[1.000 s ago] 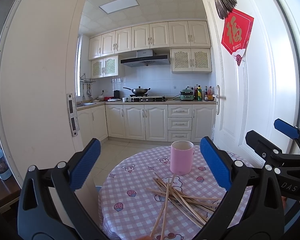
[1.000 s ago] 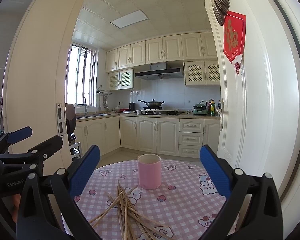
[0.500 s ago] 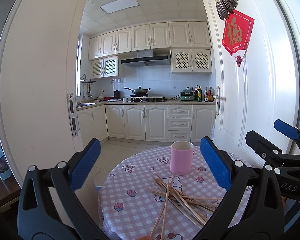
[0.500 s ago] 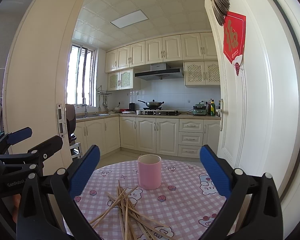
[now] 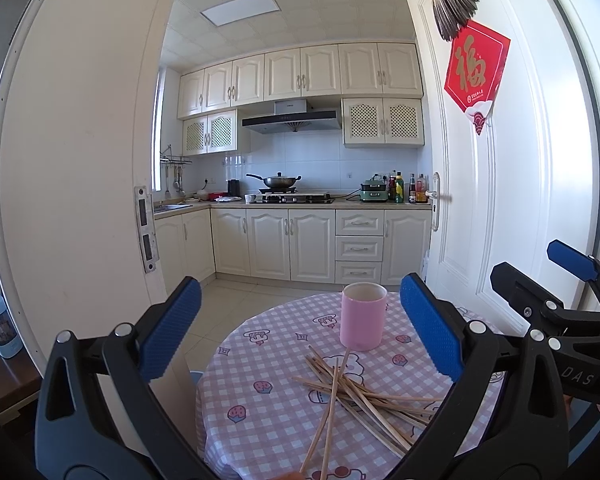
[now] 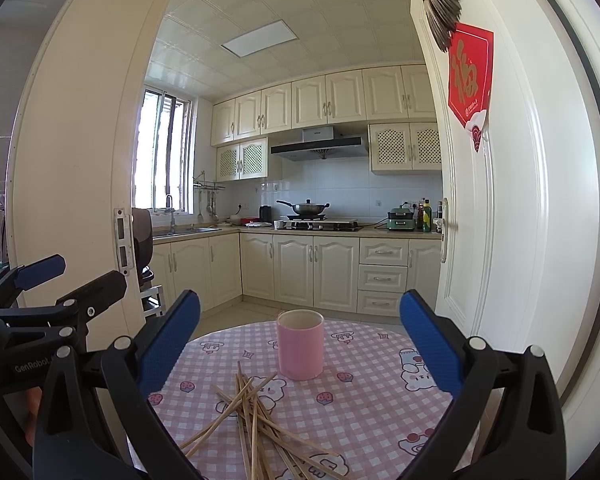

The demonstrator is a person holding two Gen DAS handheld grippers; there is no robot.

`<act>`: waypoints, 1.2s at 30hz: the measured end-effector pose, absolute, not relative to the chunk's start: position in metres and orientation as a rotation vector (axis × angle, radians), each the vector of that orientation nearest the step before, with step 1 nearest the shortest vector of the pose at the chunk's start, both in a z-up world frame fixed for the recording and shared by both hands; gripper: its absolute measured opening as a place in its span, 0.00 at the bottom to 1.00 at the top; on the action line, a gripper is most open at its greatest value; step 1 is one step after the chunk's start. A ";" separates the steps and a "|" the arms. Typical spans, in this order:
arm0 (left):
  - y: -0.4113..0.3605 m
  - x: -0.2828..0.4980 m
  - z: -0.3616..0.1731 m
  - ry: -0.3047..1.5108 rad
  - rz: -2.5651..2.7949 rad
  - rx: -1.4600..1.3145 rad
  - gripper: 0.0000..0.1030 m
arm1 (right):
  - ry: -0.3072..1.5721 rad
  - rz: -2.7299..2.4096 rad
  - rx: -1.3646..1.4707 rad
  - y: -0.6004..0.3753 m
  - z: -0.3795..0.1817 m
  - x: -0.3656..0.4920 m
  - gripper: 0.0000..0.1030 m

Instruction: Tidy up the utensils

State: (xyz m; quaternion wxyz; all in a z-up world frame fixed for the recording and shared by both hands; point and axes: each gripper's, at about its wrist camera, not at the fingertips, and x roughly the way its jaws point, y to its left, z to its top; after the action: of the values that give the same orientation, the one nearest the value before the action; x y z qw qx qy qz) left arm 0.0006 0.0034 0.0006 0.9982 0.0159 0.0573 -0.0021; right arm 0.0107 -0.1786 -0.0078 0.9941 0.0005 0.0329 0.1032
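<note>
**Left wrist and right wrist views: both grippers wide apart above a scatter of chopsticks**

Left wrist view shows the left gripper (image 5: 300, 332) held above a round table (image 5: 236, 420) covered in a pink checked cloth with small cartoon prints. Its two blue-padded fingers (image 5: 170, 334) stand far apart with nothing between them. A loose heap of wooden chopsticks (image 5: 356, 396) lies crossed on the cloth near the table's front edge. Just behind the heap stands a pink cup (image 5: 362, 316), upright with its mouth open upward; one chopstick tip seems to reach its base (whether it touches is hard to tell). The right gripper (image 5: 556, 280) shows at the right edge of this view, beside the table.

From the right wrist view, the right gripper (image 6: 300, 340) also hangs over the table (image 6: 380, 412), its fingers (image 6: 430, 344) spread wide and holding nothing. The chopsticks (image 6: 256, 420) lie in front of the pink cup (image 6: 300, 344), near it. The left gripper (image 6: 40, 280) appears at the left edge, off the table's side.

Behind the table, an open white door (image 6: 520, 220) with a red paper decoration (image 6: 470, 80) gives onto a kitchen with cream cabinets (image 6: 296, 272).
</note>
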 end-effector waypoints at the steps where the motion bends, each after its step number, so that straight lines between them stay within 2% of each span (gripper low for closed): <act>1: 0.003 0.001 0.001 0.115 -0.005 0.032 0.94 | 0.067 0.207 0.001 -0.178 -0.007 0.011 0.93; 22: 0.001 0.014 -0.004 0.152 -0.004 0.035 0.94 | 0.102 0.201 0.003 -0.178 -0.013 0.020 0.93; 36: 0.001 0.039 -0.023 0.243 -0.003 0.057 0.94 | 0.164 0.213 -0.001 -0.177 -0.028 0.037 0.93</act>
State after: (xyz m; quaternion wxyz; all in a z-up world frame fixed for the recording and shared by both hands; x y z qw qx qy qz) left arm 0.0387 0.0011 -0.0227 0.9923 0.0283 0.1210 -0.0015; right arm 0.0369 -0.1775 -0.0275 0.9910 -0.0005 0.0815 0.1062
